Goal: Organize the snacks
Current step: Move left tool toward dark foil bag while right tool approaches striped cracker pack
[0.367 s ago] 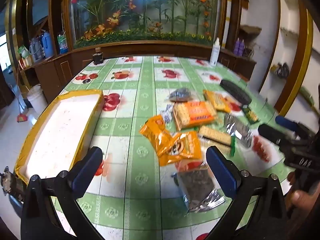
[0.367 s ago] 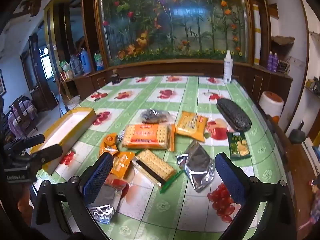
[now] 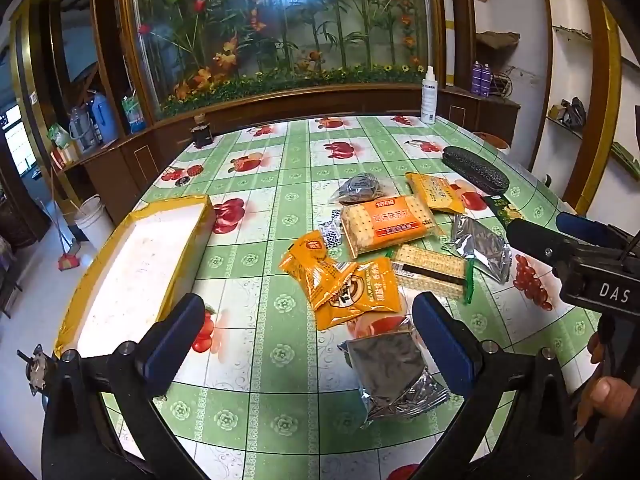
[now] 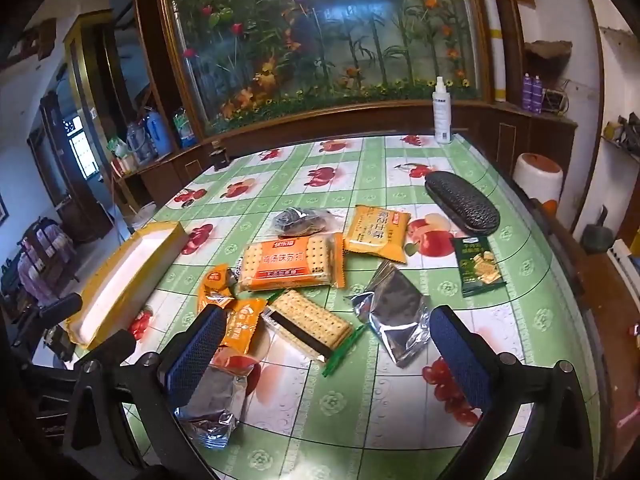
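Observation:
Several snack packets lie scattered on the green fruit-print table [image 3: 260, 264]: an orange cracker pack [image 3: 386, 224] [image 4: 294, 260], two small orange packets [image 3: 340, 284], a clear cracker sleeve [image 3: 430, 270] [image 4: 310, 324], silver foil bags [image 3: 394, 376] [image 4: 394, 320], a yellow packet [image 4: 378, 232] and a green one [image 4: 480, 266]. A yellow-edged white box [image 3: 136, 268] [image 4: 120, 284] sits at the left. My left gripper [image 3: 308, 340] hangs open above the near table, empty. My right gripper [image 4: 324, 354] is open over the cracker sleeve, also seen as the right gripper [image 3: 560, 232] at the edge.
A black textured case [image 4: 462, 202] lies at the far right of the table. A white spray bottle [image 4: 441, 114] and a small dark jar [image 3: 202, 134] stand at the back edge. A wooden cabinet with a flower panel lines the far wall. A hand [image 3: 610, 396] holds the right tool.
Both grippers have shifted slightly to the right and a little forward over the table. Their jaws stay wide apart and the packets have not moved.

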`<state>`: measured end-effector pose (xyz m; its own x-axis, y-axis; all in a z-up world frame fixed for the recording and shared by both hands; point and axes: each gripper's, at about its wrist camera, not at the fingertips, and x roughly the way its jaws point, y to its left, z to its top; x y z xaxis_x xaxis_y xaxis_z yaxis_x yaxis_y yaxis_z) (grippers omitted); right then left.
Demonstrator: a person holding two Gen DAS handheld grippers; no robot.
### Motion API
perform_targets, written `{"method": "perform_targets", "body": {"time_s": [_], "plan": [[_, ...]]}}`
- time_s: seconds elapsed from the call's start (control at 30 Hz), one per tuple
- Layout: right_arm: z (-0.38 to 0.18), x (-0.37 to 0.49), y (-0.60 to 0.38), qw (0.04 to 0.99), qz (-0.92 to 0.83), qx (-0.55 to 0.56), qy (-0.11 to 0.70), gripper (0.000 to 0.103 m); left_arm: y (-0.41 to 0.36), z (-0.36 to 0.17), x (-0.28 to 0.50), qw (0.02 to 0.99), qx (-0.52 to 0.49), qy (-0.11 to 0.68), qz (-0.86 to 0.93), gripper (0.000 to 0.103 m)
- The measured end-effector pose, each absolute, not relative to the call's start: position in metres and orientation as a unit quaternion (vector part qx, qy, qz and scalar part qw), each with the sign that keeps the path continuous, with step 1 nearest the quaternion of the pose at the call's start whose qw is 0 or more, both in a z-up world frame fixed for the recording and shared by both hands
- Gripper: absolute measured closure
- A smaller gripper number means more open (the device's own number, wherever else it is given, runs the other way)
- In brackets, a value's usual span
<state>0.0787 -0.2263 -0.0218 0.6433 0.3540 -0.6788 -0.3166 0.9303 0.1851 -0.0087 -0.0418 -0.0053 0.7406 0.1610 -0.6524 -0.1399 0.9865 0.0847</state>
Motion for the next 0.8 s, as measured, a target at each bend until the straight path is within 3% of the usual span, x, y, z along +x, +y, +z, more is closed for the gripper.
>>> {"method": "perform_targets", "body": {"time_s": [0.8], "plan": [[0.000, 0.068, -0.229, 0.941, 0.088, -0.023, 0.326, 0.000, -0.044, -0.015, -0.004, 0.926, -0.033, 0.373, 0.053, 0.000]]}}
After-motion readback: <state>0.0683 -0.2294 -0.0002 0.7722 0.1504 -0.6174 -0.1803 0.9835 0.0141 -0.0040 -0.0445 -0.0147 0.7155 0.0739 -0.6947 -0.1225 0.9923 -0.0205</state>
